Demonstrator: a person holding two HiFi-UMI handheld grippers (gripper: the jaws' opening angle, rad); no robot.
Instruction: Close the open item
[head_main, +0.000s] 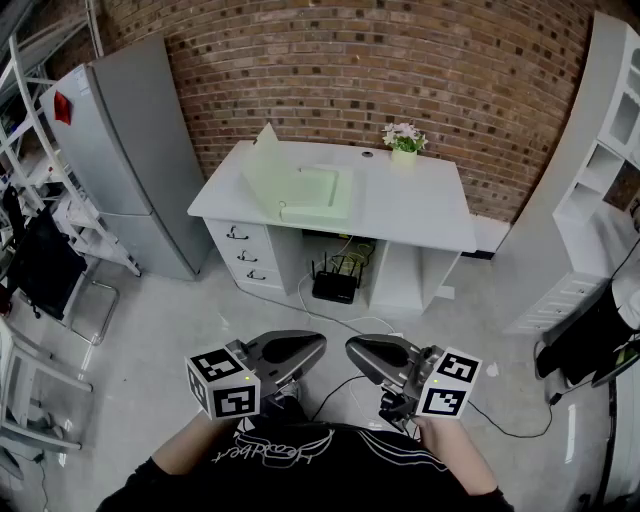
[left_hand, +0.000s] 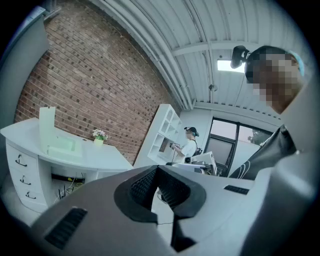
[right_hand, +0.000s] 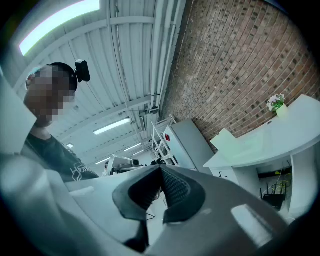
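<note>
A pale green box (head_main: 318, 194) lies on the white desk (head_main: 420, 205) far ahead, its lid (head_main: 262, 166) standing up at the left side. The same box shows small in the left gripper view (left_hand: 62, 145) and in the right gripper view (right_hand: 240, 142). My left gripper (head_main: 318, 343) and right gripper (head_main: 352, 345) hang close to my body, well short of the desk and pointing toward each other. Both are shut, with nothing between the jaws (left_hand: 156, 167) (right_hand: 161, 167).
A small flower pot (head_main: 404, 140) stands at the desk's back edge. Drawers (head_main: 245, 258) fill the desk's left side, with a router (head_main: 335, 285) and cables underneath. A grey fridge (head_main: 140, 150) stands left, white shelving (head_main: 600, 150) right. Another person (left_hand: 190, 142) stands far off.
</note>
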